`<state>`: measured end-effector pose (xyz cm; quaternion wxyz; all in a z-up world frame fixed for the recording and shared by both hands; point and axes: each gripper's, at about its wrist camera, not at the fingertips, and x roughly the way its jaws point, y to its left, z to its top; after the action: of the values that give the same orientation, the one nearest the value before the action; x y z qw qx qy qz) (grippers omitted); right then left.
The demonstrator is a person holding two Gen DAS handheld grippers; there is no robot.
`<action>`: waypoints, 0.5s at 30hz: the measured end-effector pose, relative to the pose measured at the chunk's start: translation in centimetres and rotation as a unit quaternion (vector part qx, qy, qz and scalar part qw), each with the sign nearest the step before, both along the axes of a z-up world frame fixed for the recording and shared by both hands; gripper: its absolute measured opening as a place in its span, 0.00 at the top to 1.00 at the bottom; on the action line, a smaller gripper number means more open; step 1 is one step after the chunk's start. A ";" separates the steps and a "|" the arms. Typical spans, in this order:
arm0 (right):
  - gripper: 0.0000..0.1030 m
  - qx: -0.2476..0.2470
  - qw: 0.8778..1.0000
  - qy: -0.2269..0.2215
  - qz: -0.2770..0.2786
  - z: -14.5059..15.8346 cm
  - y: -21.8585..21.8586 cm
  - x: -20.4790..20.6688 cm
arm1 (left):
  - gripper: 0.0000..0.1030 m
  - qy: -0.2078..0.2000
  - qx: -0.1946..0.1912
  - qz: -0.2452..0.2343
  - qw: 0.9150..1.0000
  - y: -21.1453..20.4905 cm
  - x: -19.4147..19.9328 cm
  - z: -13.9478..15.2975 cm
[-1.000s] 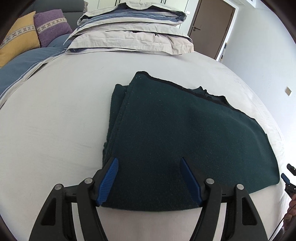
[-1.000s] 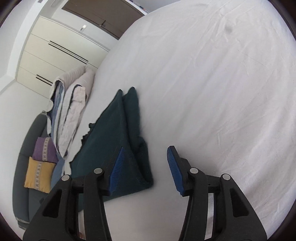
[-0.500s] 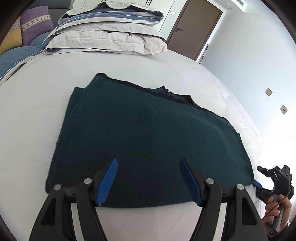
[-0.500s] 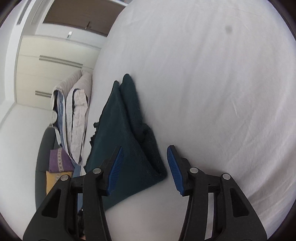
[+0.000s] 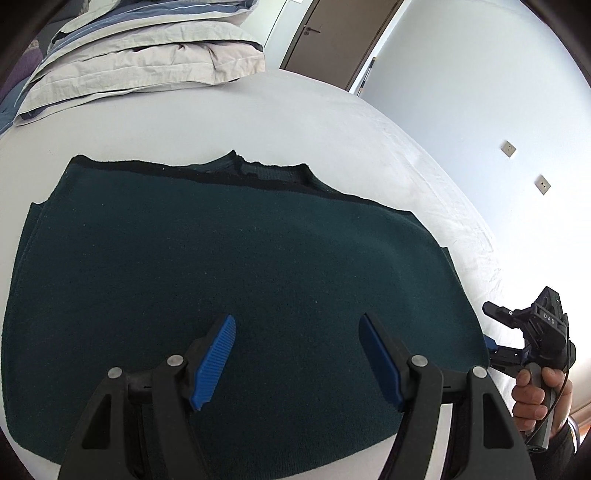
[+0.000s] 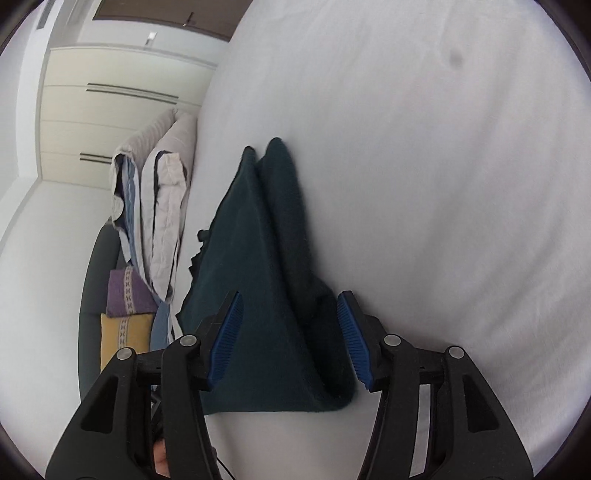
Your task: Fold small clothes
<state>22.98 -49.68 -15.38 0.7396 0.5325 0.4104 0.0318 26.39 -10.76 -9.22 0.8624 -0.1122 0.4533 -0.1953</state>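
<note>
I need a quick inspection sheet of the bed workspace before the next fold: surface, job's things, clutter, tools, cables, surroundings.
Surface: white bed sheet, lightly wrinkled.
Job's things: dark green garment, folded, lying flat.
Clutter: stacked bedding at the far edge.
Tools: left tool open above the garment's near edge; right tool open, jaws just widened, straddling the garment's corner without pressing on it.
Cables: thin black cable by the hand on the right tool's handle.
Surroundings: door, wardrobe, cushions.

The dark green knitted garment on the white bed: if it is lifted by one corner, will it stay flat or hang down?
The dark green knitted garment probably hangs limp, since its folded layers sag at the edge. Its fuzzy knit probably grips rather than slips.
</note>
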 end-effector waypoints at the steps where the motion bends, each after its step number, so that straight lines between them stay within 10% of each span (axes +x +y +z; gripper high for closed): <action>1: 0.50 0.009 1.000 -0.009 -0.006 -0.2 -0.2 0.5 | 0.31 0.002 -0.002 0.002 1.000 0.1 0.3 -0.2; 11: 0.51 -0.018 1.000 -0.019 0.014 0.2 1.7 4.1 | 0.37 0.008 -0.025 0.003 1.000 2.1 1.0 -0.6; 15: 0.79 -0.034 0.999 0.005 0.005 -0.5 1.7 4.4 | 0.40 0.011 -0.045 0.011 0.999 3.3 0.7 -0.6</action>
<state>27.38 -47.97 -15.86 0.7551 0.5051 0.4176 0.0184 27.09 -7.41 -9.85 0.8535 -0.1580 0.4524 -0.2046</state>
